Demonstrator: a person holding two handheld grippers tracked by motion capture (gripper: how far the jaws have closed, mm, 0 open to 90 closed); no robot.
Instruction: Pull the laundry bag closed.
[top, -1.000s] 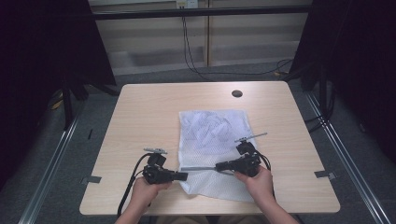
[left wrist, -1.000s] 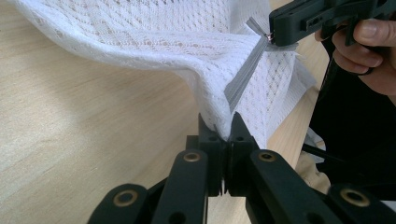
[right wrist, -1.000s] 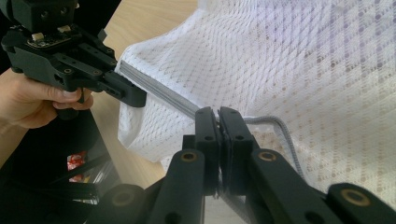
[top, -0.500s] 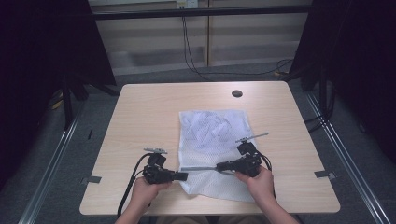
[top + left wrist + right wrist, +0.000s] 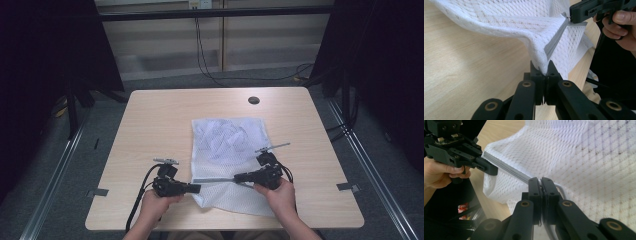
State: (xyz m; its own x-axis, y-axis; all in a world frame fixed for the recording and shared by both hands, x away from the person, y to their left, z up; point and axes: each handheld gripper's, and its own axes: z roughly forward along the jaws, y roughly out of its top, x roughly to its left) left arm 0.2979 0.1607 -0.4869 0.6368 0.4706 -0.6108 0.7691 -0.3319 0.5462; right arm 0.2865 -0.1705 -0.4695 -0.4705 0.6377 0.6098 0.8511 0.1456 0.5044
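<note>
On the wooden table (image 5: 150, 125) nothing has changed in the last second – the mesh bag (image 5: 227, 145) lies at the centre. My left gripper (image 5: 196, 188), at 7 o'clock, stays clamped on its corner; my right gripper (image 5: 238, 177) is closed on the zipper (image 5: 212, 180), so the pull has not started.

White open-weave mesh cloth, matt and slightly rough, is seen on the mesh bag (image 5: 230, 150) near the table's front edge. A grey woven zipper tape (image 5: 555, 41), smooth and matt, is sewn across it. Pale wood-grain laminate with a soft sheen is shown on the table (image 5: 150, 125). Matt black plastic with brass-coloured rivets is seen on the left gripper (image 5: 546, 72) and right gripper (image 5: 541, 185).
</note>
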